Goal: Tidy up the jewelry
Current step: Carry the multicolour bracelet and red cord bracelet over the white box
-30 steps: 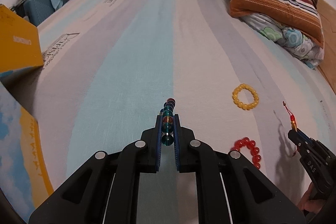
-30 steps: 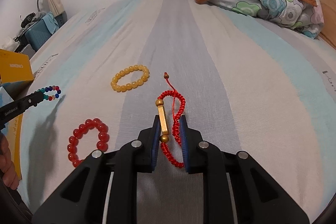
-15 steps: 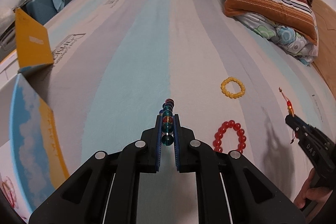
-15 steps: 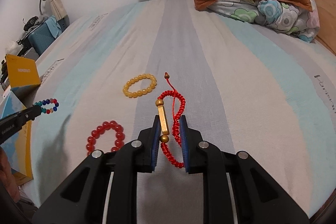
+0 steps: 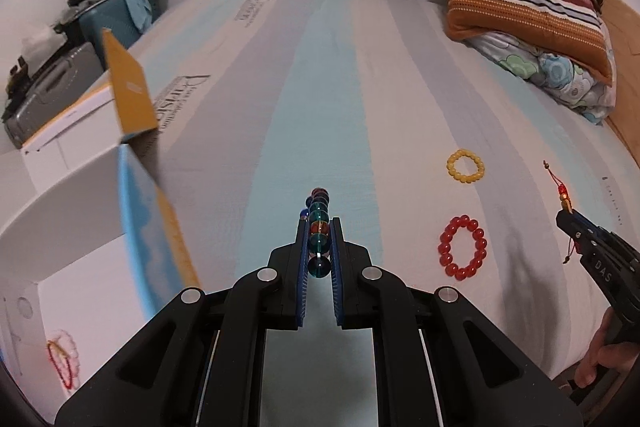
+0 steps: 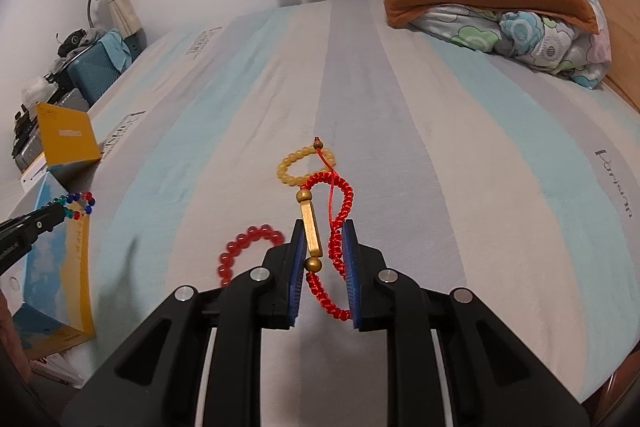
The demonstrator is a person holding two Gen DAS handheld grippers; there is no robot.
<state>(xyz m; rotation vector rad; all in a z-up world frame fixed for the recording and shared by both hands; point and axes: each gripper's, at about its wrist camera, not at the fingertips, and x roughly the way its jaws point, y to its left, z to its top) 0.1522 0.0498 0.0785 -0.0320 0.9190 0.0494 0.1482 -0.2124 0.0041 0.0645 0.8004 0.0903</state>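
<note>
Above the striped bed (image 5: 320, 87), left gripper (image 5: 319, 223) pinching colourful bead bracelet (image 5: 319, 227); right gripper (image 6: 322, 227) pinching red cord bracelet (image 6: 340, 211).

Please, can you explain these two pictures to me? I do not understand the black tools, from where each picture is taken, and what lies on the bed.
No robot here: a person holds one hand-held gripper in each hand, each carrying its own forward-looking camera. The left gripper has its jaws shut on a multicoloured bead bracelet. The right gripper is shut on a red cord bracelet with a gold bar. Each view also shows the other gripper at its edge. On the striped bed lie a yellow bead bracelet and a red bead bracelet. An open box stands at the left edge.
</note>
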